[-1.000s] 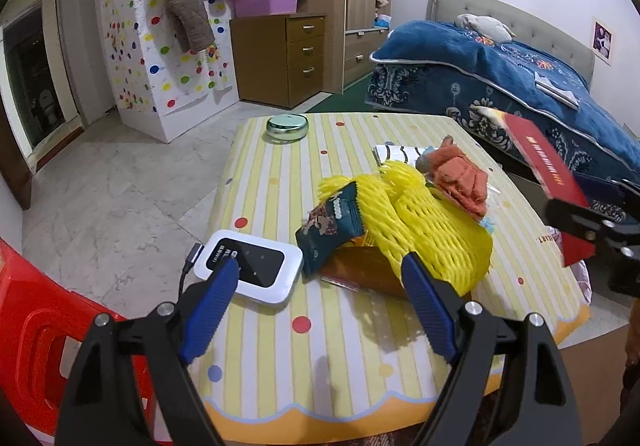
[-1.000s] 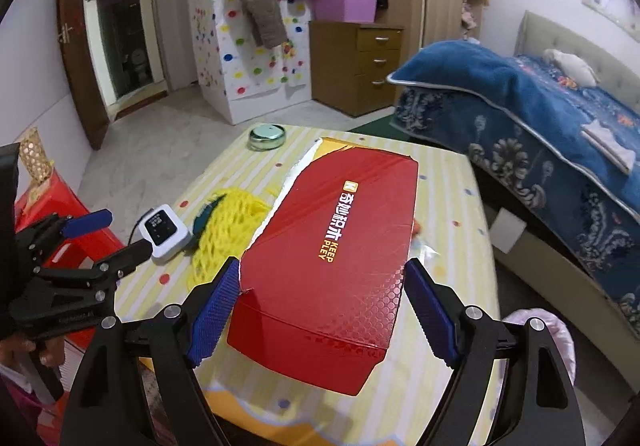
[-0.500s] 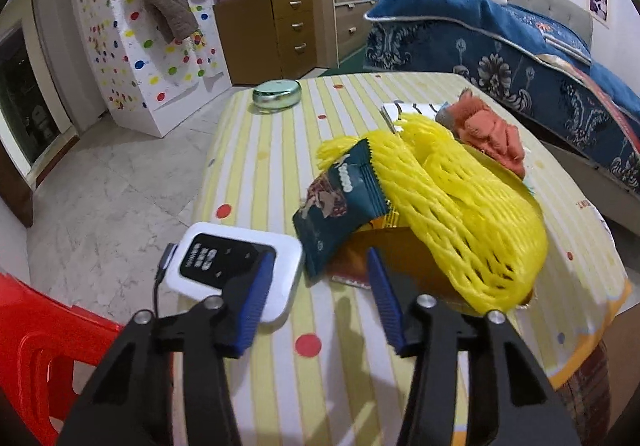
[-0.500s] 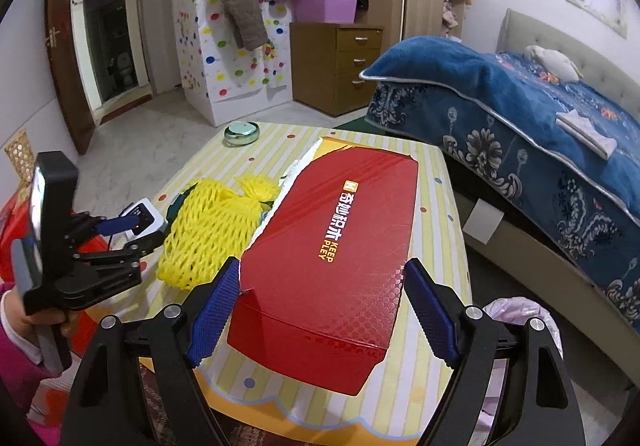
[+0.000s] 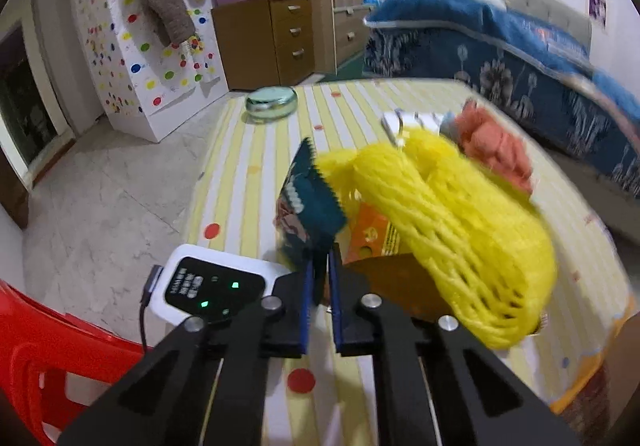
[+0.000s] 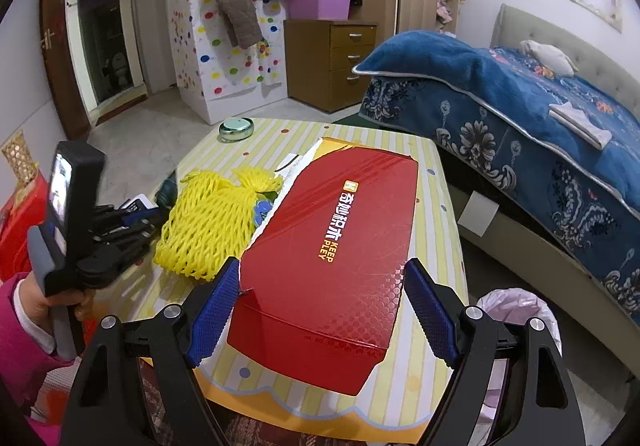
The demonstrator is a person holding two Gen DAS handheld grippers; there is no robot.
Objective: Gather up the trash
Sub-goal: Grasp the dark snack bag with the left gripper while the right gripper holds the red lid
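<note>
My left gripper (image 5: 319,290) is shut on the lower edge of a dark teal snack wrapper (image 5: 310,202), which stands tilted on the striped table (image 5: 256,150). A yellow foam net (image 5: 452,222) lies just right of it over an orange packet (image 5: 370,236). An orange cloth (image 5: 496,150) lies behind. My right gripper (image 6: 324,308) holds a flat red box (image 6: 340,242) between its wide-set fingers, above the table's near edge. The right wrist view also shows the yellow net (image 6: 212,222) and the left gripper (image 6: 132,226).
A white device with green lights (image 5: 212,286) and its cable lies left of the wrapper. A round tin (image 5: 271,99) sits at the table's far end. A red chair (image 5: 48,358) is at left. A bin with a pink liner (image 6: 516,310) stands right of the table, beside the bed (image 6: 520,94).
My left gripper has moved forward and closed from wide open onto the teal wrapper. The right gripper still holds the red box, shifted slightly.
</note>
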